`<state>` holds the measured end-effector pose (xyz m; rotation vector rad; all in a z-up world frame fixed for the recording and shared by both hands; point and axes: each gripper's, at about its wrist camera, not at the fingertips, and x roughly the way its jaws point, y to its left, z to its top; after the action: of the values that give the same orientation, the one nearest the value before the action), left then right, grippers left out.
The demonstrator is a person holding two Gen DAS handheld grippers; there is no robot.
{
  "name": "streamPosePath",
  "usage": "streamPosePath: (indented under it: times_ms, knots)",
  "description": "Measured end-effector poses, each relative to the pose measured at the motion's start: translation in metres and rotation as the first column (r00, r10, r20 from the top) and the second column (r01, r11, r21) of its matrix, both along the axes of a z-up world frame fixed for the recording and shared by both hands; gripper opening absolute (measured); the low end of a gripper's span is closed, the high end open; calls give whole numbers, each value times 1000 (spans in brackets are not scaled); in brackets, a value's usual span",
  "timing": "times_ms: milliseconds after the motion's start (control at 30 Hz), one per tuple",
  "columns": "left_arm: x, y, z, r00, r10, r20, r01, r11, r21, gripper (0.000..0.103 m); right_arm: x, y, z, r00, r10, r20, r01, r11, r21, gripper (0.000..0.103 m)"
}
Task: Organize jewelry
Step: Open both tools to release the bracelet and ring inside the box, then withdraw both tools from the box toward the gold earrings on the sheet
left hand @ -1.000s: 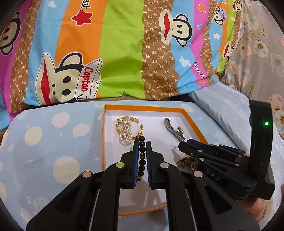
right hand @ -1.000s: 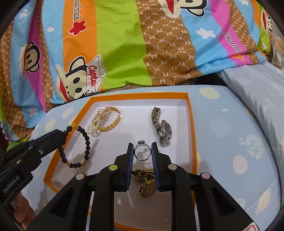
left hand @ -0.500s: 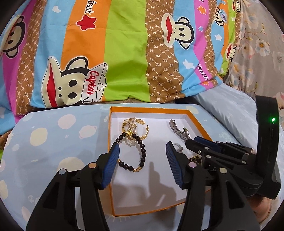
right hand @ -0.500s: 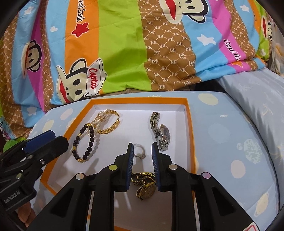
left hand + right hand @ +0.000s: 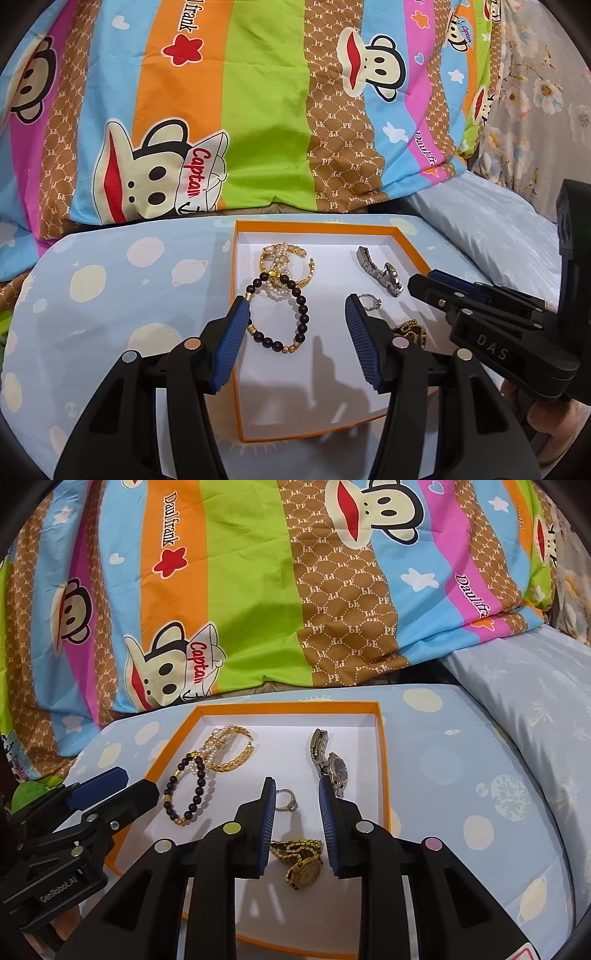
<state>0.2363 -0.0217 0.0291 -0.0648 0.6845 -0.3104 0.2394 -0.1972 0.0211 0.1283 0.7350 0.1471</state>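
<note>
A white tray with an orange rim [image 5: 314,225] [image 5: 288,705] holds all the jewelry. The black bead bracelet [image 5: 303,317] [image 5: 201,775] lies flat, overlapping the gold and pearl bracelets [image 5: 284,262] [image 5: 229,746]. My left gripper [image 5: 297,310] hovers open above it, holding nothing. The silver ring [image 5: 286,799] [image 5: 369,301] lies on the tray floor by the left fingertip of my right gripper [image 5: 295,786]. Its jaws are opening and the pads do not touch the ring. A silver watch [image 5: 332,764] lies farther back, and a gold watch [image 5: 301,864] lies under the right gripper.
The tray rests on a light blue cushion with planet prints [image 5: 110,295]. A striped monkey-print blanket [image 5: 258,110] rises right behind it. A pale blue pillow [image 5: 535,701] lies to the right. Part of a hand [image 5: 554,424] shows behind the right gripper.
My left gripper opened and dropped the black bead bracelet onto the tray. My right gripper let go of the ring, which now lies flat, and its jaws spread and lifted slightly.
</note>
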Motion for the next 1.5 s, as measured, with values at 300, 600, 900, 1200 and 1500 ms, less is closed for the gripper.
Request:
streamPosePath:
  times_ms: [300,600,900,1200,1500]
  knots:
    - [-21,12,4,1000,31,3,-31,1000,1,52,-46,-4,13,1000,-9,24,9,1000,1,31]
    - [-61,35,5,999,36,-29,-37,999,-19,52,-110,2,3,1000,10,-5,-10,1000,17,31]
    - [-101,61,-10,994,73,-77,-73,997,1,52,-159,22,-13,998,52,-47,-50,998,36,31]
    - [-137,62,-24,990,9,-138,-11,1000,-15,52,-183,28,-24,996,58,-72,-54,997,59,31]
    - [-146,35,-37,984,-27,-178,36,998,50,52,-195,36,-23,995,72,-71,-68,996,50,32]
